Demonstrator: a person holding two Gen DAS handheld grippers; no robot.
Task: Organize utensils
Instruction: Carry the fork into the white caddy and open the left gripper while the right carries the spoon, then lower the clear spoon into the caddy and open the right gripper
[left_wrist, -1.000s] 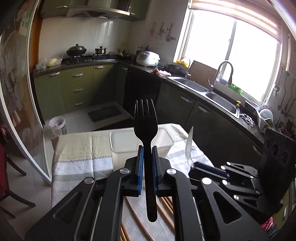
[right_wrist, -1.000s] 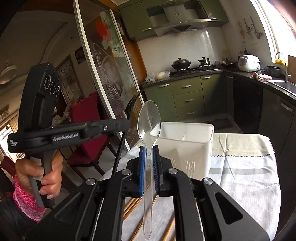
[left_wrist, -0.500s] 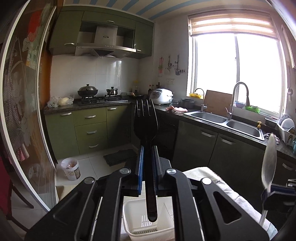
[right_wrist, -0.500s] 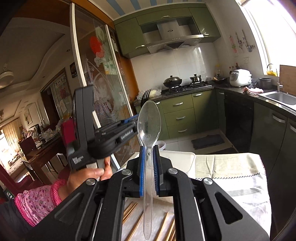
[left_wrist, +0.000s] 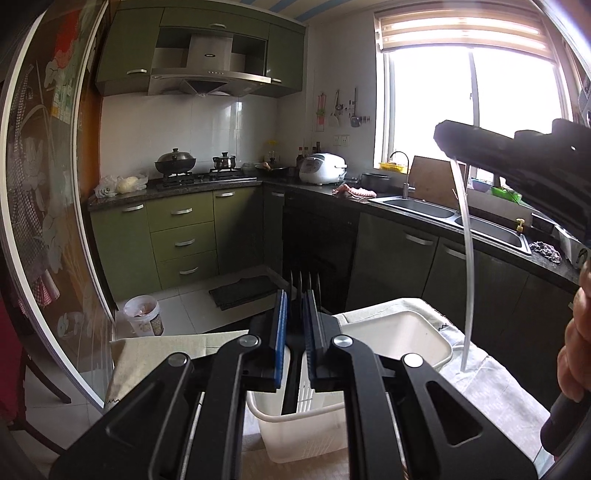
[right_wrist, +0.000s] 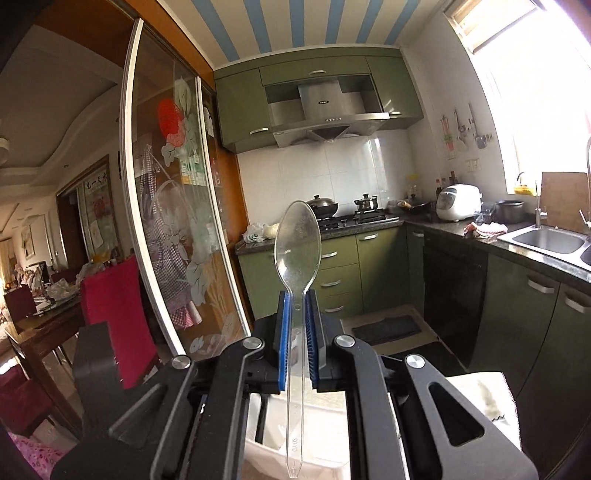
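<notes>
My left gripper (left_wrist: 295, 321) is shut on a black plastic fork (left_wrist: 293, 369); its tines poke up just past the blue pads and its handle hangs down into the white utensil basket (left_wrist: 417, 332) on the table. My right gripper (right_wrist: 295, 325) is shut on a clear plastic spoon (right_wrist: 297, 240), bowl up, handle pointing down over the same white basket (right_wrist: 325, 458). In the left wrist view the right gripper (left_wrist: 517, 162) is high at the right with the spoon's clear handle (left_wrist: 465, 258) hanging toward the basket's right rim.
The basket stands on a table with a pale cloth (left_wrist: 155, 354). Beyond are green cabinets (left_wrist: 177, 236), a stove with pots (left_wrist: 177, 162), a sink (left_wrist: 421, 208) under a bright window, a floor bin (left_wrist: 142, 319) and a glass sliding door (right_wrist: 173, 221). A red chair (right_wrist: 110, 317) stands left.
Both grippers have moved over the basket. The fork has slid lower between the left pads, its handle now inside the basket. The right gripper has risen, the spoon's handle above the basket.
</notes>
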